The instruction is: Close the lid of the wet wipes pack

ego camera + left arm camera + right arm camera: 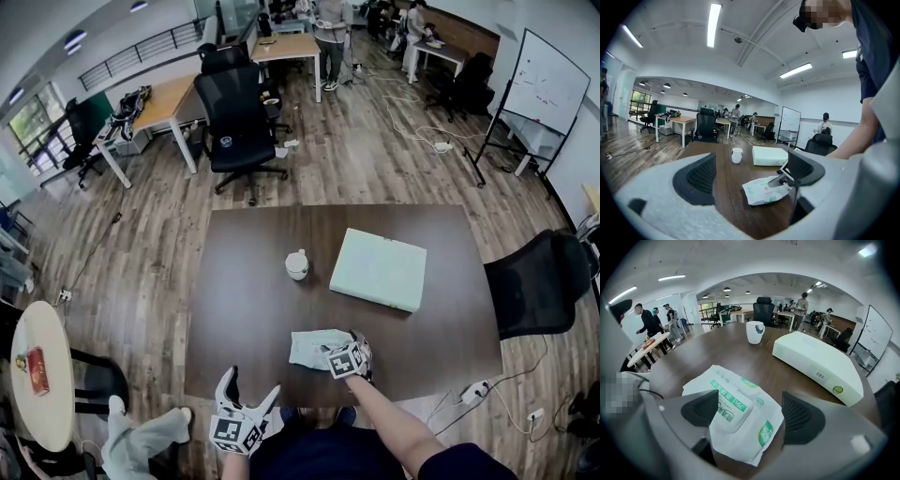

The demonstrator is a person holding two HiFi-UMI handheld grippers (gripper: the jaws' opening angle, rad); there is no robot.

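Observation:
The wet wipes pack is a soft white pouch with green print, lying near the front edge of the brown table. In the right gripper view its white lid lies flat on the pack. My right gripper hovers over the pack's right end, and its jaws are open on either side of the lid. My left gripper is open and empty at the table's front edge, left of the pack. The left gripper view shows the pack ahead with the right gripper's tip on it.
A white cup stands mid-table, beyond the pack. A flat pale green box lies to its right. A black office chair stands at the table's right side, and a round white side table is at the left.

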